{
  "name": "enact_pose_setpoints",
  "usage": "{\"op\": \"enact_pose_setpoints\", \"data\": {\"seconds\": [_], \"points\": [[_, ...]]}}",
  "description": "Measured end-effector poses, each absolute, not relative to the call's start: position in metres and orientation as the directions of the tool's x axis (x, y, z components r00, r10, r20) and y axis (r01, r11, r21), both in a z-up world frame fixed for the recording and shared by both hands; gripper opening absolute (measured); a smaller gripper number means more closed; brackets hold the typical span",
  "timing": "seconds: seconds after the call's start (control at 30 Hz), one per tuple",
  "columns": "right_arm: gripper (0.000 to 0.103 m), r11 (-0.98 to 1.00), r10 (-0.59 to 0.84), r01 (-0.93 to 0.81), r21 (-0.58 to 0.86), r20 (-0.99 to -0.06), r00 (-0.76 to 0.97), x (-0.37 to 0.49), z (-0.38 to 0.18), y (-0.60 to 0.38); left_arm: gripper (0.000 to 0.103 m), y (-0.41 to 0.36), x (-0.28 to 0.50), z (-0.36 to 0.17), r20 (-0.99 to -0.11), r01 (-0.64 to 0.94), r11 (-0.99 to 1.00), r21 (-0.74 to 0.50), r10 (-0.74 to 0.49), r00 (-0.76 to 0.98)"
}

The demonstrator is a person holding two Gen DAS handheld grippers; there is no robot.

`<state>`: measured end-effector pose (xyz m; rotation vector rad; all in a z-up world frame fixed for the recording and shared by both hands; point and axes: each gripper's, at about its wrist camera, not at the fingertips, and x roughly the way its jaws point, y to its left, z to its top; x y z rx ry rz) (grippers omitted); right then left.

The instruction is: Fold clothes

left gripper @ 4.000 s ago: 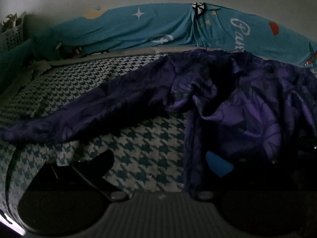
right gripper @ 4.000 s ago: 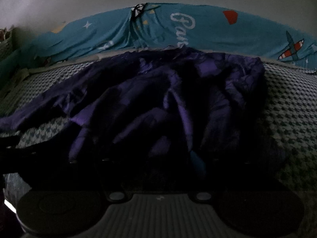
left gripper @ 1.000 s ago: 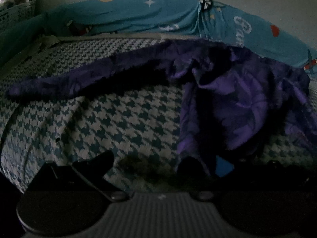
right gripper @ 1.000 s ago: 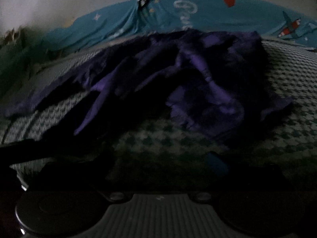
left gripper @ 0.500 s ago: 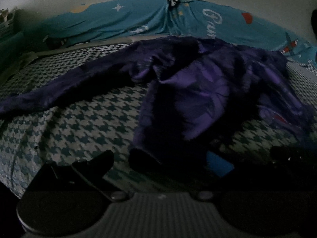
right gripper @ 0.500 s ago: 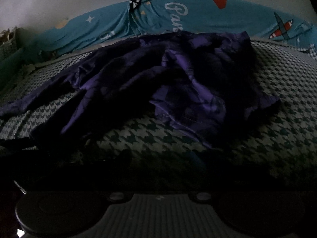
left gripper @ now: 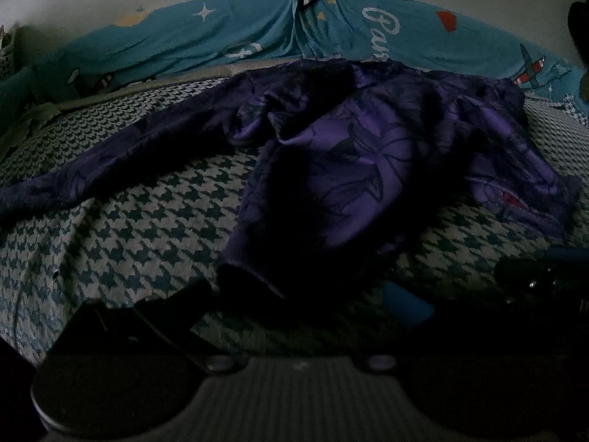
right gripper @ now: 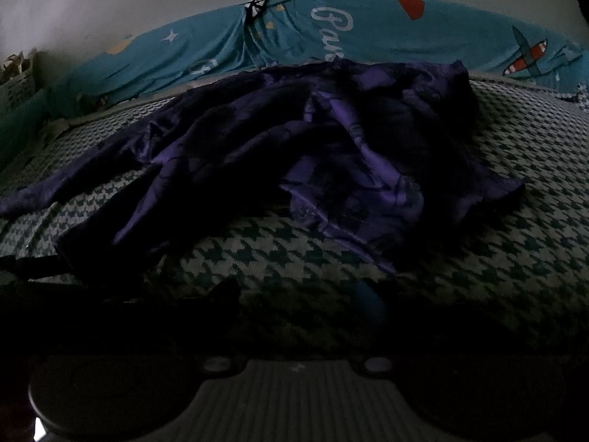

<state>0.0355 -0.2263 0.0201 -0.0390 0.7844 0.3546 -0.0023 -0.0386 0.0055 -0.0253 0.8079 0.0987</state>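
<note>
Dropped from both tongs, 1 purple garment (left gripper: 360, 154) lies crumpled; right tongs (right gripper: 298, 294) opening, left tongs (left gripper: 294, 294) wide.

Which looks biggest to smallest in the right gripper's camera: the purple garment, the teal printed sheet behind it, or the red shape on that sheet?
1. purple garment, sprawled across the middle.
2. teal printed sheet, a long band; it lies farther back, so this order is unsure.
3. red shape, clearly smallest.
</note>
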Motion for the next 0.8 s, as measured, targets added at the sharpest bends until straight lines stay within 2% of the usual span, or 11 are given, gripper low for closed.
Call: {"op": "enact_pose_setpoints", "data": {"seconds": [0.3,0.57,0.8], "points": [[0.076,0.937,0.304,-0.337,0.094,-0.694,0.652,0.033,0.019,-0.226,0.099,-0.04,-0.002,0.007,-0.713,-0.091,0.996,-0.001,0.063,0.698],[0.076,0.944,0.315,-0.292,0.153,-0.682,0.66,0.029,0.022,-0.234,0.103,-0.041,-0.005,0.012,-0.695,-0.086,0.996,-0.01,0.055,0.717],[0.076,0.951,0.278,-0.291,0.103,-0.691,0.667,0.022,0.02,-0.232,0.103,-0.043,-0.01,0.013,-0.694,-0.076,0.997,-0.001,0.054,0.718]]}}
